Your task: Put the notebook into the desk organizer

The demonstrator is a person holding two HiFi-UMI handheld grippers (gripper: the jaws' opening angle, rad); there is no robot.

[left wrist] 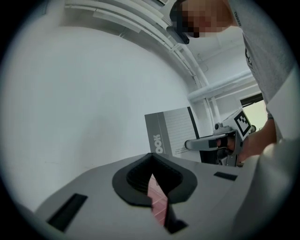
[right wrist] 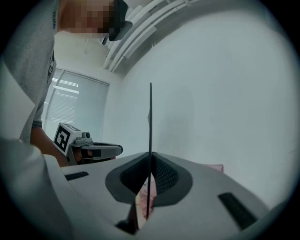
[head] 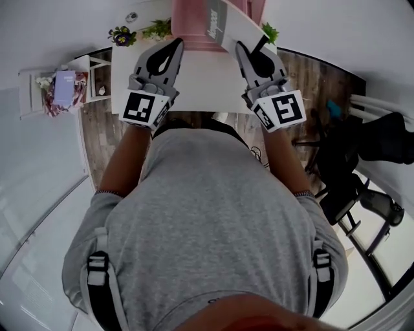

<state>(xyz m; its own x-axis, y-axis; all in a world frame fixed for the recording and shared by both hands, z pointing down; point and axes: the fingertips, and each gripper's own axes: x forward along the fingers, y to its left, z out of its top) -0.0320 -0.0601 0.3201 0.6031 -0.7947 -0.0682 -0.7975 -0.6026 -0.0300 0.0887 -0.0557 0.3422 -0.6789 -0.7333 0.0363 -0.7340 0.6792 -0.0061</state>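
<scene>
Notebook (head: 223, 26) stands edge-on in right gripper (head: 242, 48), jaws clamped narrow on its lower edge. It sits just right of pink desk organizer (head: 191, 22), leaning over it. Left gripper (head: 174, 45) closed, looks empty, at organizer's left side.

Desk (head: 207, 84): white top, standing on a wood floor (head: 97, 139). Along its far edge, left to right:
- small round object (head: 131, 17)
- purple-flowered plant (head: 122, 35)
- leafy plant (head: 158, 28)
- pink organizer (head: 191, 22)
- second leafy plant (head: 270, 32), at the right corner
</scene>
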